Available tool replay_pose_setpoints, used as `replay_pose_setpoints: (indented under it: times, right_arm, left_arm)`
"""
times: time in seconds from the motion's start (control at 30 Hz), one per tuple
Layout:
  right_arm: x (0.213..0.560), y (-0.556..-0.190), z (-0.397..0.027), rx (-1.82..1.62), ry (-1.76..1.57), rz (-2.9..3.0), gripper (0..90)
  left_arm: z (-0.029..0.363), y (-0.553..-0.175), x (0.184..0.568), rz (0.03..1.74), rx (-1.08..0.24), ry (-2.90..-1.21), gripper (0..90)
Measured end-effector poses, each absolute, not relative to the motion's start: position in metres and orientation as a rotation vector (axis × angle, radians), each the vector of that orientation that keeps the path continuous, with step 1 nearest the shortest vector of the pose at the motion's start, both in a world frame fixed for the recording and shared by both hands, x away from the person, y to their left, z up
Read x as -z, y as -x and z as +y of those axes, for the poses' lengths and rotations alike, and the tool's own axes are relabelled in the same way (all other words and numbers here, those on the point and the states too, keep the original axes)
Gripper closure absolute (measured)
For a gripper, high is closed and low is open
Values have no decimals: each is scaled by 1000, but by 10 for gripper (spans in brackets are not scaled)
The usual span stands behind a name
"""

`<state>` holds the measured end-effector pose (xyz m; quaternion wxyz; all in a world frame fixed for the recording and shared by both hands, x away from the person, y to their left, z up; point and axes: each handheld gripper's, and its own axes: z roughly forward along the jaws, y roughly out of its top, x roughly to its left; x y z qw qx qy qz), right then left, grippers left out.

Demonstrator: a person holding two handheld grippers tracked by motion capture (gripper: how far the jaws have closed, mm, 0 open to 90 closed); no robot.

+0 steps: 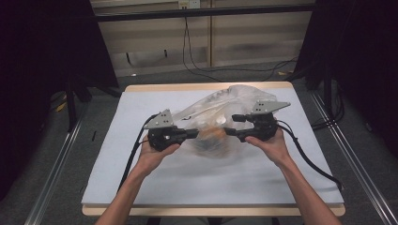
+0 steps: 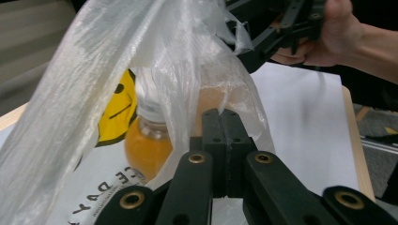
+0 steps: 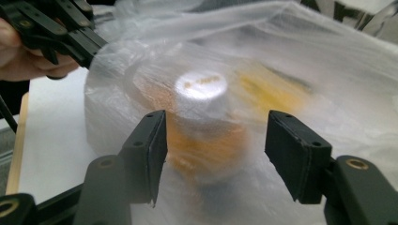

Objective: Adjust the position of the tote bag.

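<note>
From the high view, a clear plastic bag [image 1: 220, 110] lies near the middle of the desk [image 1: 141, 187], which is covered by a pale sheet. Inside the bag, through the film, an orange bottle [image 1: 213, 136] shows as a blur between the two tools. The left gripper [image 1: 192, 133] comes in from the left and the right gripper [image 1: 230, 132] from the right, each held in a hand, their tips facing each other across the near part of the bag. The bag's loose end trails toward the far right of the desk.

In the left gripper view, the fingers [image 2: 213, 140] are pressed together with a fold of the bag [image 2: 108, 61] pinched between them. The film rises from that pinch like a tent. Under it stands the bottle [image 2: 148, 145], filled with orange liquid, its neck and pale cap pointing up, so its long axis is about upright here. A yellow smiley print [image 2: 117, 110] shows on the bag behind it. The right gripper [image 2: 256, 58] reaches to the bag's upper edge from the far side.

In the right gripper view, the fingers [image 3: 150, 145] stand well apart, gripping nothing, with the bag [image 3: 328, 75] just ahead. Through the film the bottle [image 3: 206, 140] sits between them, its white cap [image 3: 202, 89] turned toward the camera. The left gripper [image 3: 87, 49] is at upper left, at the bag's edge.
</note>
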<state>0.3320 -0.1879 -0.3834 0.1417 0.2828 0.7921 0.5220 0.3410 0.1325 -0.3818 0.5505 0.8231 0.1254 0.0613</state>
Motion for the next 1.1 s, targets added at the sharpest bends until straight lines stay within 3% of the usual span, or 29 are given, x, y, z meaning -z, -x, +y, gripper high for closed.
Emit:
replay_pose_setpoints:
  times: [0.13,0.23,0.27,0.47,1.1]
  right_arm:
    - [388,-331,-186,-1452,-813,2319,441]
    - [391,-330,-182,-1442,-818,2337,571]
    - [392,-329,-181,-1444,-817,2338,579]
    - [391,-326,-190,-1455,-819,2342,892]
    - [421,-332,-198,-1381,-897,2382,900]
  left_arm:
    - [130,-342,388,299,-119,-1975,900]
    - [129,-342,393,300,-110,-2002,900]
    - [129,-341,395,306,-101,-1997,900]
    - [134,-341,401,326,-99,-2015,900]
    - [123,-351,437,362,-80,-2127,900]
